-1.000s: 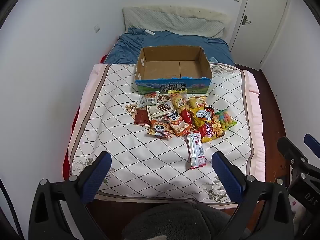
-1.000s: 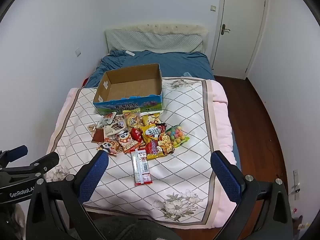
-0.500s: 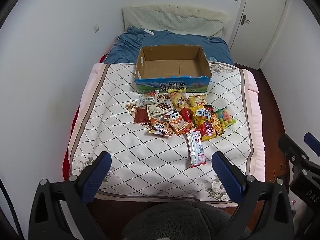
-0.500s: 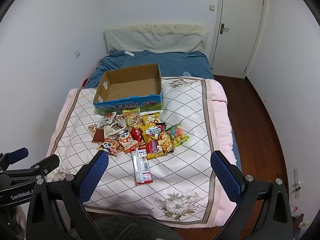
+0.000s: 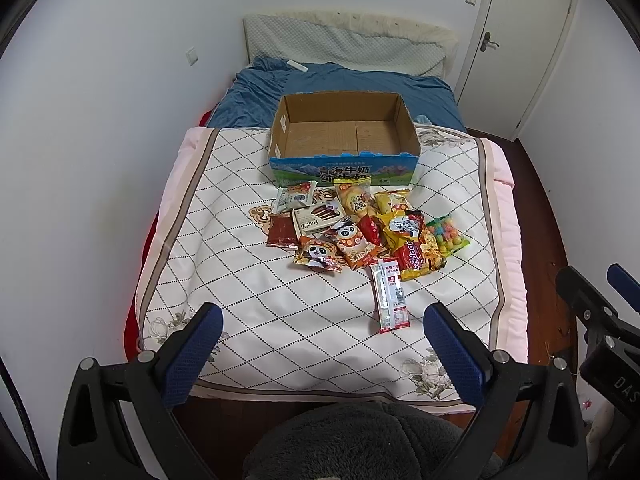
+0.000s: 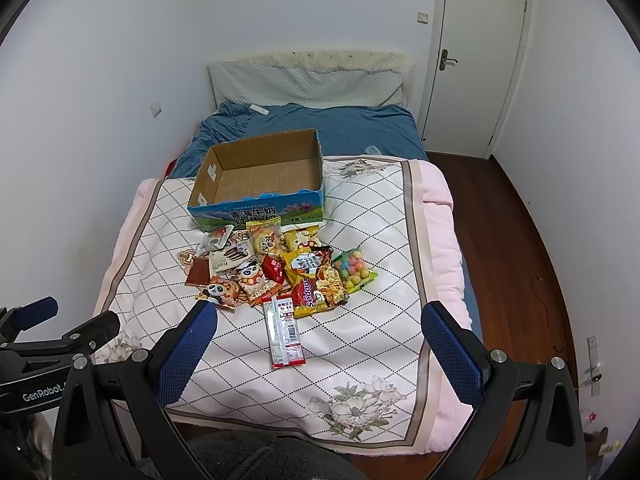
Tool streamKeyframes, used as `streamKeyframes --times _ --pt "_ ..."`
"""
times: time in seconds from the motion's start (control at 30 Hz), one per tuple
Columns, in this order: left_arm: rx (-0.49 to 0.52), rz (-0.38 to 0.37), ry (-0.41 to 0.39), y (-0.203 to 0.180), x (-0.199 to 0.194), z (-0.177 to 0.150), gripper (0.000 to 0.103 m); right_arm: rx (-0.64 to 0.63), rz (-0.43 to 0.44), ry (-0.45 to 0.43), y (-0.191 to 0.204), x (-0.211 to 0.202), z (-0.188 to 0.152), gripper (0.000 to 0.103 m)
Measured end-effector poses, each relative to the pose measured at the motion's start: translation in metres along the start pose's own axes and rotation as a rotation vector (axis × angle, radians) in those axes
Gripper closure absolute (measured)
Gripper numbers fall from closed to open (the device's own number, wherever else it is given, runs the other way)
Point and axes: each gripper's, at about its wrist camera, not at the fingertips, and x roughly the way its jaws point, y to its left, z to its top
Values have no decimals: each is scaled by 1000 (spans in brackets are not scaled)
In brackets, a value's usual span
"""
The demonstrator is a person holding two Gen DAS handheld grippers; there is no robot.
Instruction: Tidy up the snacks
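Note:
A pile of snack packets (image 5: 362, 230) (image 6: 280, 270) lies on the quilted bedspread (image 5: 248, 288) in front of an empty cardboard box (image 5: 344, 136) (image 6: 260, 174). A long red and white packet (image 5: 390, 296) (image 6: 284, 330) lies nearest, apart from the pile. My left gripper (image 5: 324, 354) is open and empty, held above the foot of the bed. My right gripper (image 6: 316, 354) is open and empty, also near the foot. Each gripper shows at the edge of the other's view: the right one (image 5: 600, 300), the left one (image 6: 44, 324).
Blue bedding (image 5: 340, 84) and a pale headboard cushion (image 5: 344, 44) lie behind the box. White walls stand left and behind. A white door (image 6: 476, 56) is at the back right. Dark wood floor (image 6: 516, 216) runs along the bed's right side.
Both views have shifted slightly; the bed and snacks sit a little higher and farther in frame. Both grippers stay open. Nothing on the bed has moved.

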Motion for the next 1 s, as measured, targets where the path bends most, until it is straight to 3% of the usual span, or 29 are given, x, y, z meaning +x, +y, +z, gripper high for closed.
streamKeyframes --times 1.0 --pt "4 -1 -20 4 -7 10 0 2 7 -20 11 -10 9 0"
